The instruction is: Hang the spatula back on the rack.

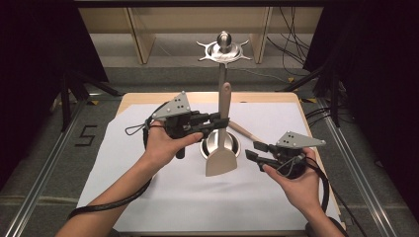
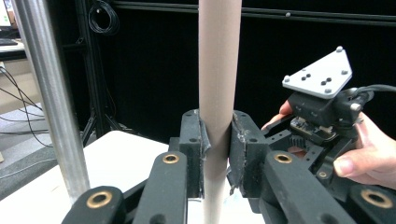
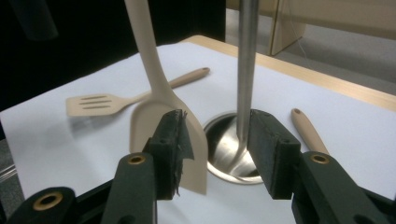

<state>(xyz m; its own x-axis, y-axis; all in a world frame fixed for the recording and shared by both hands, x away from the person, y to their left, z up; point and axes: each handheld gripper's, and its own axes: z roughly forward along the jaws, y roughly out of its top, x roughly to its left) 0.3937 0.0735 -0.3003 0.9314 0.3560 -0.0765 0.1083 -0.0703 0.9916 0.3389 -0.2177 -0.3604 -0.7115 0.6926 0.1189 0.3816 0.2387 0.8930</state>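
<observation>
Gripping: left gripper (image 1: 217,122) clenched on the handle of a beige solid turner (image 2: 218,93), jaws pressed on either side of the shaft, which stands upright between them
Reason for that hold: judged, a mid-handle grip keeps the blade hanging straight down and leaves the top end free for a hook on the stand
Turner blade: below the left gripper, wide end (image 1: 221,160) hanging just in front of the stand's round base
Utensil stand: chrome pole (image 2: 51,107) just beside the left gripper, rising to a hooked crown (image 1: 225,51) well above it
Right gripper: (image 1: 253,151) jaws spread apart, holding nothing, hovering near the stand base (image 3: 229,154) and pointed at it
Why it waits there: likely ready to steady the stand or the blade
Farther out: slotted turner (image 3: 100,103) lying flat beyond the blade; another beige handle (image 3: 308,129) lying right of the base
Surface: white cloth (image 1: 148,192) over the table
</observation>
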